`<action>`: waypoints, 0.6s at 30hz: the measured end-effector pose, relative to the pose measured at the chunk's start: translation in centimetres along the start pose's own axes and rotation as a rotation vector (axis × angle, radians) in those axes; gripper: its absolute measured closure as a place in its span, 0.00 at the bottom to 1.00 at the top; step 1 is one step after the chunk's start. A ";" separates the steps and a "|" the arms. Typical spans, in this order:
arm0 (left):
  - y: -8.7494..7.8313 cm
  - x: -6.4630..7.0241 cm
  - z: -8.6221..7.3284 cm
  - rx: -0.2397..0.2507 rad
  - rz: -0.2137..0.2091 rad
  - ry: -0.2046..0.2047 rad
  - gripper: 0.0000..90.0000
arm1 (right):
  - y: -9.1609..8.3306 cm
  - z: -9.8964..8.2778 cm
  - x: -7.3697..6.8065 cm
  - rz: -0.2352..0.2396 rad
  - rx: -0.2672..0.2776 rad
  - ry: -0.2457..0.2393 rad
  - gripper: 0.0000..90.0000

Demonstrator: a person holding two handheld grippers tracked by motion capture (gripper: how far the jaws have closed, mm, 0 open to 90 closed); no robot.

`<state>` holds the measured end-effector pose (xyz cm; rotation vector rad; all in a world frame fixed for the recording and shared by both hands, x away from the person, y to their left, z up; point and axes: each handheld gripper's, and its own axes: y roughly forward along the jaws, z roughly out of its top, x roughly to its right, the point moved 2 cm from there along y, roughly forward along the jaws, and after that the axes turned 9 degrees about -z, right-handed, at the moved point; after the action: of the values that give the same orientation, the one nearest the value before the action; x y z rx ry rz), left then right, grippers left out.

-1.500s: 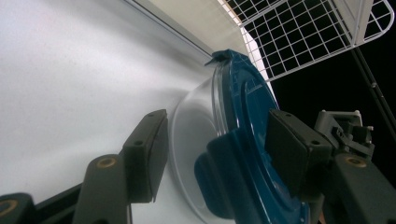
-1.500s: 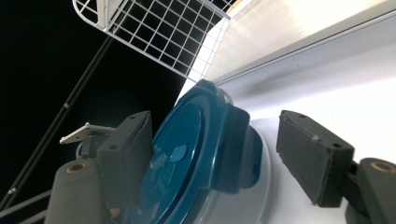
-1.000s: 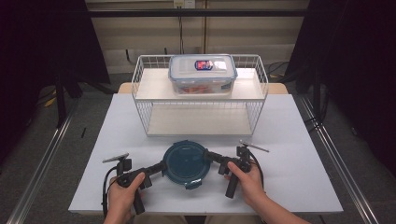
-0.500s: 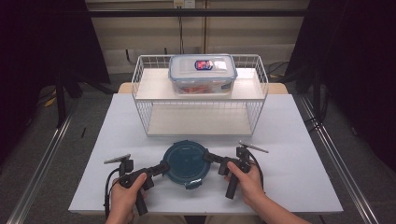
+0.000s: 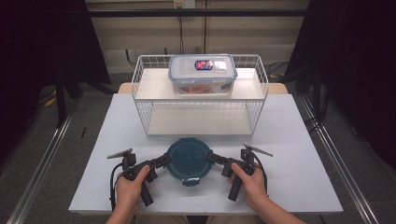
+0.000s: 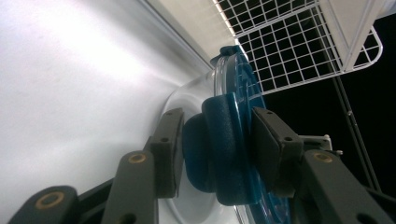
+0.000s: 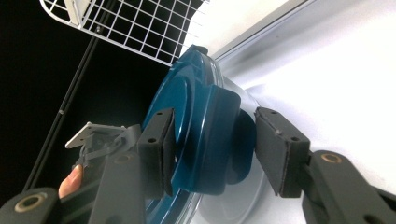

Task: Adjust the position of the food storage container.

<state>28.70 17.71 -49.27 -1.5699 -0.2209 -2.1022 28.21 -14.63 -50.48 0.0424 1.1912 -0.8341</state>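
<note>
A round clear container with a dark teal lid (image 5: 189, 158) sits on the white table (image 5: 299, 140) near the front edge. My left gripper (image 5: 163, 161) reaches in from its left side. Its jaws have just been closing and now clamp the lid's side latch flap (image 6: 219, 154), one pad on each face. My right gripper (image 5: 211, 157) comes in from the right. Its jaws have also just been closing and now hold the opposite latch flap (image 7: 210, 144). In the right gripper view, the left gripper's grey plate (image 7: 86, 135) shows beyond the lid.
A white wire rack (image 5: 201, 116) with two shelves stands just behind the round container. A rectangular clear box with a red-and-blue label (image 5: 202, 74) rests on the rack's top shelf. Metal rails run along both sides of the table.
The left gripper has shifted slightly against the container's left side. The right hand and the container have kept still.
</note>
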 end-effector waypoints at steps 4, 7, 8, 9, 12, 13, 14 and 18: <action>0.0 0.0 -0.3 0.020 0.011 0.016 0.62 | 0.1 -0.1 -0.1 -0.002 0.001 -0.008 0.54; 0.0 0.0 -0.4 0.026 0.014 0.007 0.62 | 0.2 -0.1 -0.1 0.003 0.001 -0.004 0.54; -0.1 0.0 -0.4 0.021 0.011 0.011 0.62 | 0.3 -0.2 -0.1 0.006 0.005 0.003 0.54; 0.0 0.0 -0.4 0.026 0.009 0.010 0.62 | 0.3 -0.2 -0.1 0.005 0.005 0.005 0.54; 0.0 0.0 -0.5 0.035 0.006 0.009 0.62 | 0.3 -0.2 -0.1 -0.003 0.003 0.033 0.55; 0.0 0.0 -0.6 0.045 -0.004 0.004 0.62 | 0.4 -0.3 -0.1 0.001 0.012 0.039 0.55; 0.0 0.0 -0.6 0.050 -0.008 0.002 0.62 | 0.3 -0.3 -0.1 -0.002 0.008 0.051 0.56; 0.0 -0.1 -0.6 0.053 -0.008 -0.003 0.62 | 0.4 -0.3 0.0 0.002 0.016 0.077 0.56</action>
<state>28.21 17.46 -49.56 -1.5439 -0.2821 -2.0837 28.21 -14.15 -50.75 0.0898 1.2567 -0.8469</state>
